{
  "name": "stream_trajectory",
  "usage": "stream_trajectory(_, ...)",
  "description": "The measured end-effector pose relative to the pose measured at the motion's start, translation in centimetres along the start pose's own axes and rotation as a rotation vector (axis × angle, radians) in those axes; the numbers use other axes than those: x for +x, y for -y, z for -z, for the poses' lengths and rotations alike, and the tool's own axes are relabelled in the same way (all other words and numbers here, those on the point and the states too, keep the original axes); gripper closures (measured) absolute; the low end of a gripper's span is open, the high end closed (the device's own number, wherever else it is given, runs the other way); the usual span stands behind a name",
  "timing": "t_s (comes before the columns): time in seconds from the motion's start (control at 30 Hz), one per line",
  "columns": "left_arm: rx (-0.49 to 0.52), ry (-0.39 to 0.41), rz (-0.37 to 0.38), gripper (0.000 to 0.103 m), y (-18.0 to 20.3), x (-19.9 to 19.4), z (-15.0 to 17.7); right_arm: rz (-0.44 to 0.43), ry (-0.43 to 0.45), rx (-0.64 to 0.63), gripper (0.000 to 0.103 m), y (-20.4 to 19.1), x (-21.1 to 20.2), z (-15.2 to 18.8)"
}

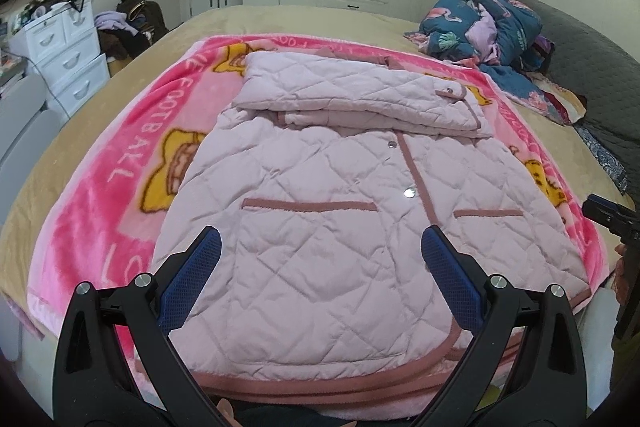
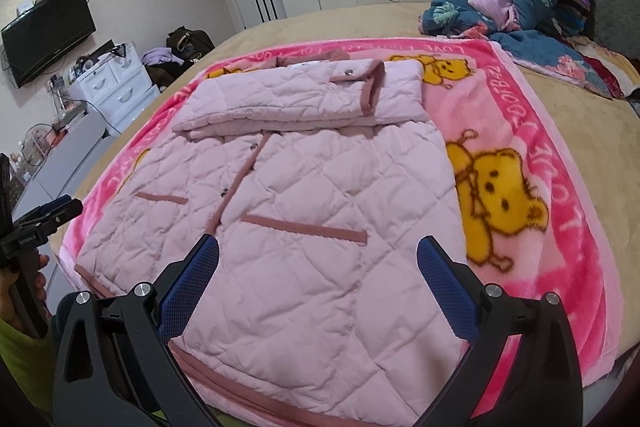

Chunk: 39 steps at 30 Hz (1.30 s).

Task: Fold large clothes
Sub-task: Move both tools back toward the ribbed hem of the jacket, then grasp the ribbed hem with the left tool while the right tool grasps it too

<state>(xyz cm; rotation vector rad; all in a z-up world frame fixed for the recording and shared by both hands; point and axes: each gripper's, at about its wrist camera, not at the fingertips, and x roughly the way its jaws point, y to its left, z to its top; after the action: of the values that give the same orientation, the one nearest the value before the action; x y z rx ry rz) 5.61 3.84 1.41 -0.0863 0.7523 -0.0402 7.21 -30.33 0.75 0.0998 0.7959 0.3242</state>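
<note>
- So the quilted pink jacket [image 1: 320,195] lies flat on the pink cartoon blanket [image 1: 120,187], sleeves folded across its far end.
- Left tool [image 1: 320,267] hovers over the jacket's near hem, wide open, empty.
- Right tool [image 2: 318,267] same deal: spread wide, holding nothing.

Pale pink quilted coat [image 1: 320,227] lies flat on the blanket [image 1: 100,211], sleeves folded across.
</note>
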Motion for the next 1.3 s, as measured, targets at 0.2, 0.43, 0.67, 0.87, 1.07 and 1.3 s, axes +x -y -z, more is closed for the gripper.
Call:
stream_trajectory(0.2,-0.040,-0.018,-0.034,0.009,-2.1,0.3,0.8,0.017,-0.023,0.014,0.004,1.2,0.2,0.9)
stream_trajectory(0.43,-0.097,-0.052,-0.090,0.009,-5.3,1.0,1.8,0.034,-0.038,0.024,0.004,2.2,0.2,1.6)
stream_trajectory(0.67,-0.153,-0.087,-0.150,0.009,-8.7,1.7,3.1,0.056,-0.070,0.029,0.004,3.0,0.5,2.5)
stream_trajectory(0.87,-0.128,-0.136,-0.250,0.009,-10.5,2.6,4.8,0.068,-0.110,0.044,0.004,3.8,1.1,3.6)
stream_trajectory(1.07,-0.190,-0.156,-0.179,0.009,-12.0,2.8,5.6,0.080,-0.143,0.053,0.004,4.4,1.6,4.5)
stream_trajectory(1.3,-0.205,-0.220,-0.108,0.009,-12.4,4.2,5.7,0.083,-0.168,0.064,0.004,4.9,1.8,5.3)
